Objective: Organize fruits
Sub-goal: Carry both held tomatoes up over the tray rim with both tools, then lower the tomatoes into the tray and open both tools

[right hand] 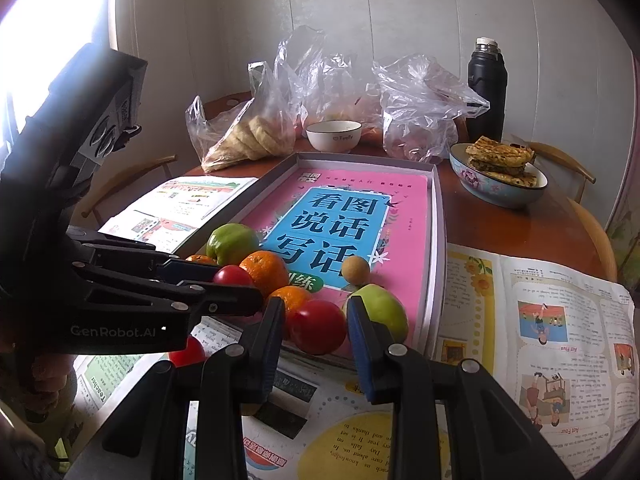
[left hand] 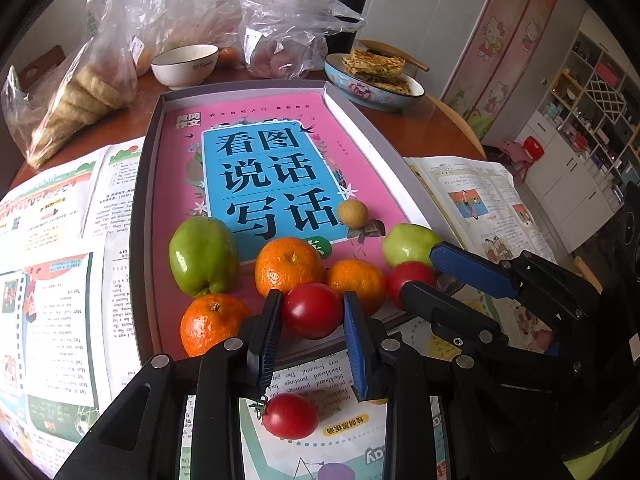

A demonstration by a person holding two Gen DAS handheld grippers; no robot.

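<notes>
With both tools closed on cherry tomatoes, I hold my left tool [left hand: 312,312] on one tomato [left hand: 312,310] and my right tool [right hand: 316,330] on another [right hand: 318,332], poised over the grey tray [left hand: 144,184] where oranges [left hand: 289,265] and green apples [left hand: 204,256] are gathered; a third tomato [left hand: 290,416] lies on the bench.

Both wrist cameras look steeply down along their own fingers, close over the tray [left hand: 144,184] edge at lower centre. Each shows the same fruit, bags and bowl [right hand: 334,135] beyond.
</notes>
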